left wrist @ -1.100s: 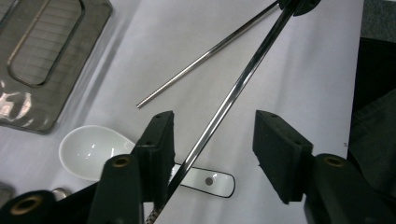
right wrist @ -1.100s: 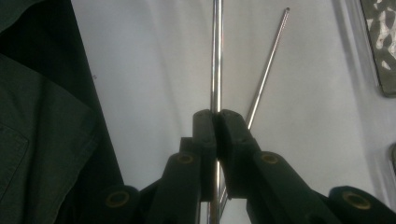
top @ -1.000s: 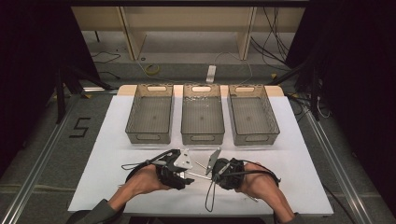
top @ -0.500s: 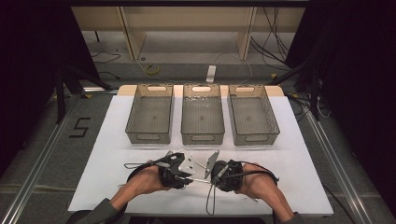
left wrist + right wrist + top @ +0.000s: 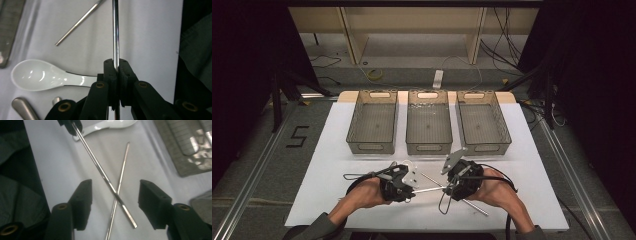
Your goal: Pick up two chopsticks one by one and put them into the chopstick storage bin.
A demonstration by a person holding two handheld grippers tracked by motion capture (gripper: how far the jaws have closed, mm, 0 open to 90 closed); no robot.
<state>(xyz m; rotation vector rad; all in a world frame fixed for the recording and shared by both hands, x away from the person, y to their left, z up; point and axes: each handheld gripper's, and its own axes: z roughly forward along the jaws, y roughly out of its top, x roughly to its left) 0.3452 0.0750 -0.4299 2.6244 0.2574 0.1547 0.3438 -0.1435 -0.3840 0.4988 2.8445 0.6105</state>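
- High view: steel chopstick (image 5: 428, 190) is held level just above the white table (image 5: 327, 165), between both hands, below three empty bins (image 5: 428, 125). Left gripper (image 5: 411, 189) is clamped on its one end; right gripper (image 5: 449, 187) stands w/ fingers either side of it. Forearms come in low, wrists angled inward twd each other.
- Left gripper view: fingers (image 5: 110, 72) fully shut on the chopstick (image 5: 115, 30), pinched near its end. Rod is judged light, stiff, slick – a firm pinch is needed or it may swivel. White spoon (image 5: 37, 76) lies beside, second chopstick (image 5: 77, 23) farther off.
- Right gripper view: fingers (image 5: 82, 192) have just been opening, now wide apart; chopstick (image 5: 105, 178) passes btwn them untouched, crossing above the second chopstick (image 5: 120, 182) on the table.
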